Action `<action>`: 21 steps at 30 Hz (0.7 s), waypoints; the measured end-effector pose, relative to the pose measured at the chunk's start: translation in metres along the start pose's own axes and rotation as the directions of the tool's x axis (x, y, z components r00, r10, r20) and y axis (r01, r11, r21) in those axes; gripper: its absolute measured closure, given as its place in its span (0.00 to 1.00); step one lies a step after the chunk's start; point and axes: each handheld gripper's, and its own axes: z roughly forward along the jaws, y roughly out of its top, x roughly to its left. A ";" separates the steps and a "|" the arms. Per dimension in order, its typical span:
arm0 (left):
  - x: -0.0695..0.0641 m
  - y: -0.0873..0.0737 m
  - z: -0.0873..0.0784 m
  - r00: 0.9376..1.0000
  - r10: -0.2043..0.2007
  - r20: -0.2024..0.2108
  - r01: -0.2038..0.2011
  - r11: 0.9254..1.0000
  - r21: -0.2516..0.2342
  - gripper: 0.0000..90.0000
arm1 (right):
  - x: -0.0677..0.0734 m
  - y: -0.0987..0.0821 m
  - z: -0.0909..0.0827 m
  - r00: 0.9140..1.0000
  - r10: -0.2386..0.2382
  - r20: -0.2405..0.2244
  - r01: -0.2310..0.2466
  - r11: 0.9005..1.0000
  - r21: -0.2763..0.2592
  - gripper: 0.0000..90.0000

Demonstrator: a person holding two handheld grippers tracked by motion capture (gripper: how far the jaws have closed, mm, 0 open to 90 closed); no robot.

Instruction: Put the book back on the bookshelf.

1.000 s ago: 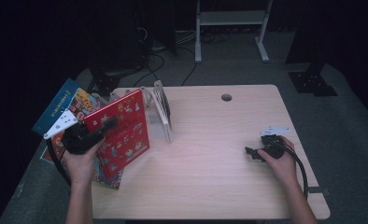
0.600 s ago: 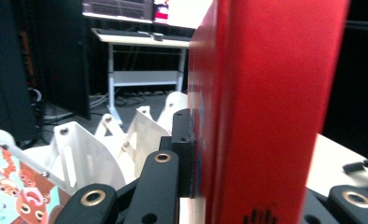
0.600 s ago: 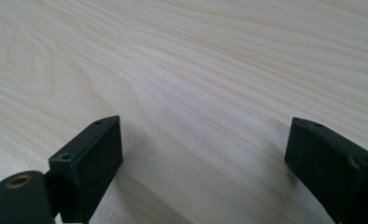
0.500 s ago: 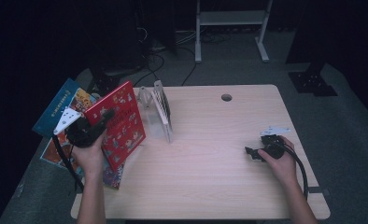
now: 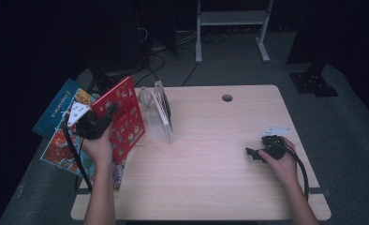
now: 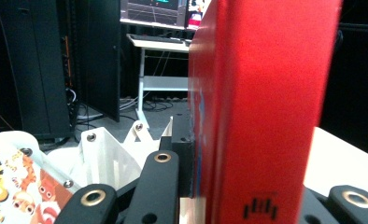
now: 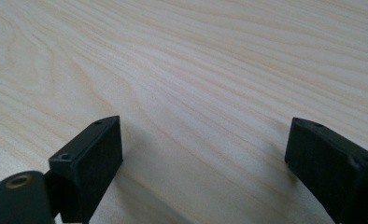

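The left gripper (image 5: 108, 108) has its jaws clamped on the edge of a red book (image 5: 121, 117), one pad pressed flat against the cover as the left gripper view shows (image 6: 266, 107). The book stands nearly upright over the left end of the table (image 5: 210, 187), its bottom edge near the tabletop. Just beside it, toward the middle of the table, a white rack (image 5: 157, 110) with upright dividers stands (image 6: 108, 154); nothing lies between the book and the rack. Behind the left hand (image 5: 98, 145), a blue book (image 5: 51, 112) and other picture books (image 5: 56, 150) lie overlapping at the table's left edge, one partly under the forearm. The left forearm comes up from the bottom edge, wrist bent so the gripper points toward the rack.

The right gripper (image 5: 254, 153) rests well apart at the right side of the table, jaws wide apart with only bare wood between them (image 7: 205, 140). The right hand (image 5: 278, 159) lies low on the table, pointing left.
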 end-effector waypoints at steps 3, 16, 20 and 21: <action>-0.001 -0.001 0.007 1.000 0.000 -0.016 0.000 1.000 0.002 0.88 | 0.000 0.000 0.000 1.000 0.000 0.000 0.000 1.000 0.000 0.11; 0.004 -0.008 0.032 0.998 0.005 -0.069 -0.005 1.000 -0.005 0.88 | 0.000 0.000 0.000 1.000 0.000 0.000 0.000 1.000 0.000 0.11; 0.004 -0.010 0.033 0.996 0.020 -0.083 -0.019 1.000 0.008 0.88 | 0.000 0.000 0.000 1.000 0.000 0.000 0.000 1.000 0.000 0.11; 0.004 -0.011 0.034 0.996 0.019 -0.084 -0.018 1.000 0.010 0.88 | 0.000 0.000 0.000 1.000 -0.001 0.000 0.001 1.000 0.000 0.11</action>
